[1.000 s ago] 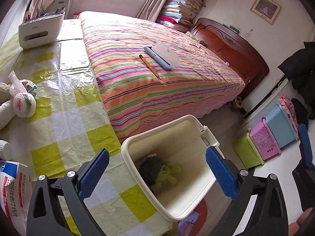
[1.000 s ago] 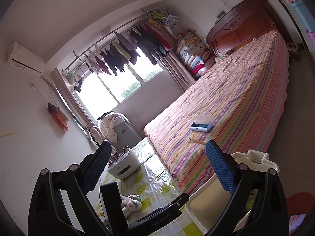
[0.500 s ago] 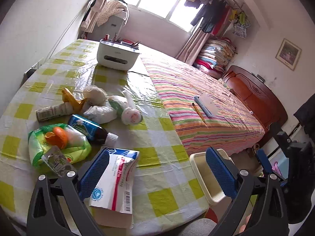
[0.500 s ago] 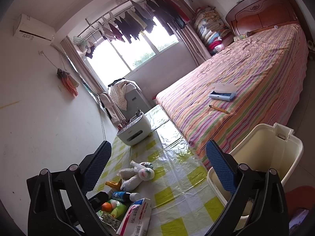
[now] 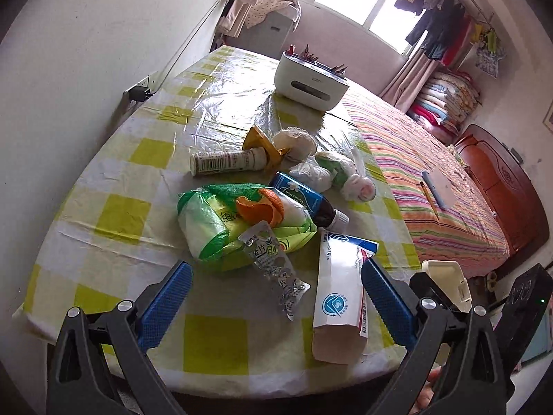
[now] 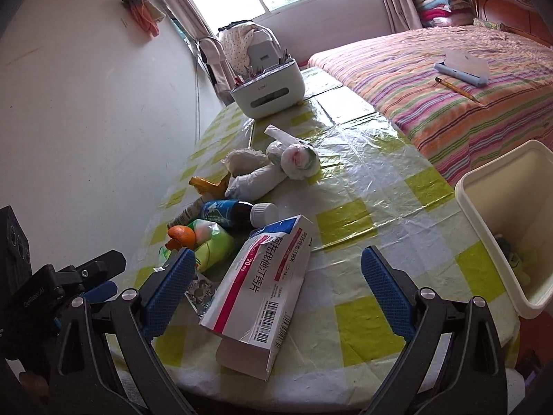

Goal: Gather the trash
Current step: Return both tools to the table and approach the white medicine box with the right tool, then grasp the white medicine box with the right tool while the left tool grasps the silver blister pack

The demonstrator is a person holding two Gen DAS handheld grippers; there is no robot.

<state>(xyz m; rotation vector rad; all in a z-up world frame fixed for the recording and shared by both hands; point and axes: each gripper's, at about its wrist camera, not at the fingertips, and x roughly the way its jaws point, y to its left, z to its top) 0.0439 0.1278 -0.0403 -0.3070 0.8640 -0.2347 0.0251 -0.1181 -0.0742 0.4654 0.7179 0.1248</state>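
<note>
Both cams swung onto table [image 5: 114, 159], jaws wide, empty, bin [image 6: 484, 214] interior right cam only

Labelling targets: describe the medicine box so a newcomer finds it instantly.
On the green-checked table, look to the near edge by the cream bin. The medicine box lies flat there, one end torn open; unlike the bottles and bags behind it, it is a white carton with a pink stripe and barcode.
</note>
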